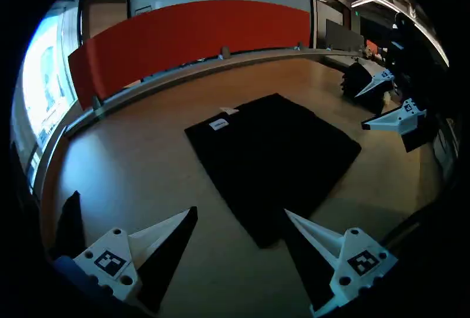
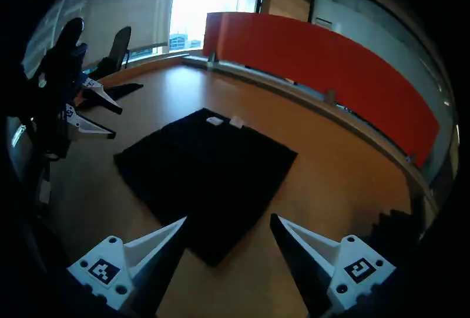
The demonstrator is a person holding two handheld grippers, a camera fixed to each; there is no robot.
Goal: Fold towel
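1. Left gripper [image 1: 239,210]: fingers [image 1: 155,236] spread apart, nothing between them. It hangs above the bench [image 1: 147,159], just short of one corner of the towel [image 1: 273,153].
2. Right gripper [image 2: 228,217]: fingers [image 2: 147,241] likewise parted and empty, poised over another corner of the towel. Each gripper also appears in the other's view, across the cloth.
3. Towel: black, lying flat in the middle of the bench, set diagonally to both views. No fold is evident, so the task is judged not yet begun.
4. Handling, as a judgement: soft, limp and light. It will sag and drape when lifted, it should not slip once pinched, and nothing about it is fragile. The pile may drag on the wood, so a corner should be lifted, not slid.
5. Hold points: pinch the corner nearest each gripper. Press the lower finger to the bench to get under the edge. Take a single layer only.
6. Far edge: two small white labels [image 1: 218,124] at the far corner, a handy mark for aligning edges.
7. Beyond: a red partition [image 1: 194,36] along the bench's far side, well apart from the towel.
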